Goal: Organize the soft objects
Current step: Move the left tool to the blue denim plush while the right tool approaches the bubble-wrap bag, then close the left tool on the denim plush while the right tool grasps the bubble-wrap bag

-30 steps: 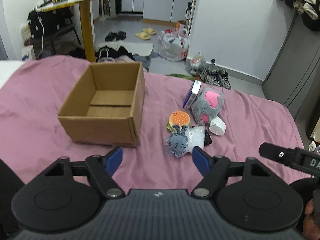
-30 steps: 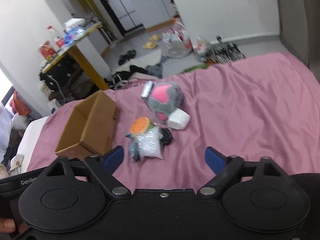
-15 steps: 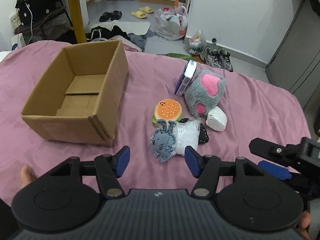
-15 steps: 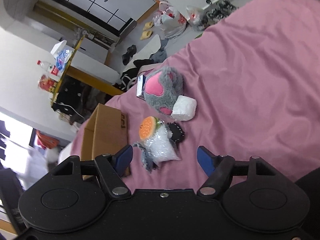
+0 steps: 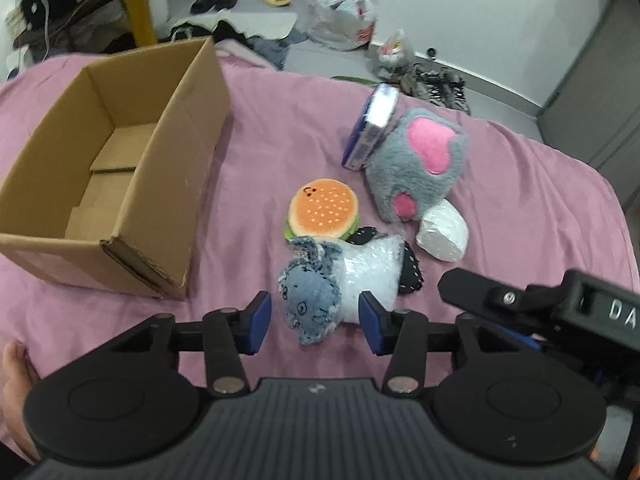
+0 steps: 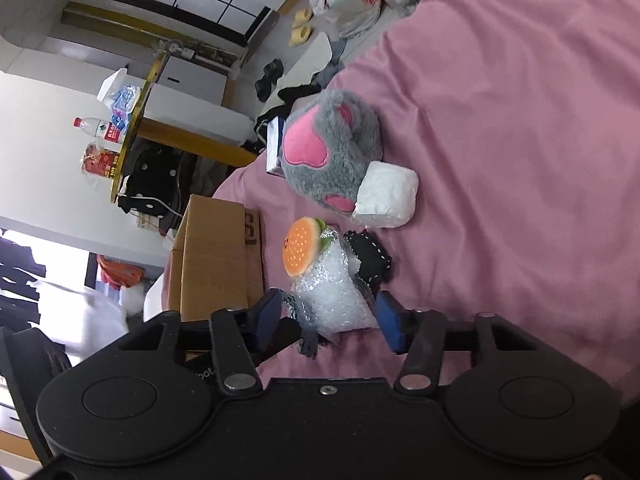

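Note:
A blue-grey plush in a clear plastic bag lies on the pink bedsheet, below a burger plush. My left gripper points down over it. Its jaws are closing with the plush's head between them, and the pads stand just off it. My right gripper comes in from the side, seen as a black arm. Its jaws are also closing around the same bagged plush, with no firm press visible. An open cardboard box sits to the left.
A grey paw plush with a pink heart, a white wrapped bundle, a blue pack and a black stitched piece lie close by. A hand rests at the left edge. Shoes and bags litter the floor beyond.
Both grippers have come down and closer to the bagged plush, and their jaws have narrowed around it. The right gripper has rolled, so its view is tilted.

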{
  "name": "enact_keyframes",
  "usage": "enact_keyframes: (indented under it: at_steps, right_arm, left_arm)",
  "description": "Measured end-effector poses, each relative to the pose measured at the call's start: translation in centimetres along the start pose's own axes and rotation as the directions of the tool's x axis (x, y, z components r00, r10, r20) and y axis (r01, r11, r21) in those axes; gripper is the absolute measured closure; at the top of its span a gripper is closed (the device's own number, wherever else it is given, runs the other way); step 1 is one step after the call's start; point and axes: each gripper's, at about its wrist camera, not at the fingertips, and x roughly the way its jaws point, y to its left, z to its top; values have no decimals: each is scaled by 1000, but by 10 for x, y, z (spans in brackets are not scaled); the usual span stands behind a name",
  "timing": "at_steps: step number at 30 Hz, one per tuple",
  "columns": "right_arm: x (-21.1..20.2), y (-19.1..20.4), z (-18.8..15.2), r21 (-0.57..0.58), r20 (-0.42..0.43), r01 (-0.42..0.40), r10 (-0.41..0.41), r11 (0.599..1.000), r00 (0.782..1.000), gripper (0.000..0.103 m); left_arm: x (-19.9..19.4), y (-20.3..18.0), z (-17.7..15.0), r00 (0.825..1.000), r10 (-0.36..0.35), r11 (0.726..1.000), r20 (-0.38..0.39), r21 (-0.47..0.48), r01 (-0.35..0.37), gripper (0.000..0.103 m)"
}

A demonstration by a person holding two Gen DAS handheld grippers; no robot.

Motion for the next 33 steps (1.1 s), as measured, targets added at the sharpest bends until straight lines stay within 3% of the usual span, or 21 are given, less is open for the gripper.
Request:
enact_keyframes:
  at_steps: [4,16,17,20,24,30,33]
  right_arm:
    - [10,-4,4,7,-11,-19,19,1000,1000,54]
    - [35,-1,7,0,-65,7,-7,1000,998,54]
    - [35,-1,6,0,-62,10,-10,1000,998,54]
    - [38,-2,6,-7,-65,16,-16,1000,998,54]
    - [40,1,6,-15,-62,21,-22,1000,998,54]
    - [44,9,4,-50,-57,49,-52,998,997,49]
    - [48,20,-1,-115,-49,84,-90,990,995,41]
  left_arm:
    - [12,4,4,1000,9,1000,-16,-8,-9,63]
    - [33,13,8,997,-54,998,-61,-41,52,65]
    - [35,14,7,996,-66,997,-68,-49,63,73]
    - [37,18,7,991,-98,990,-91,-114,88,80]
    - [27,19,7,992,-92,990,-81,-114,83,89]
    - [6,31,5,995,-98,988,-37,-127,93,90]
    - [-3,38,7,994,-109,985,-12,-133,107,90]
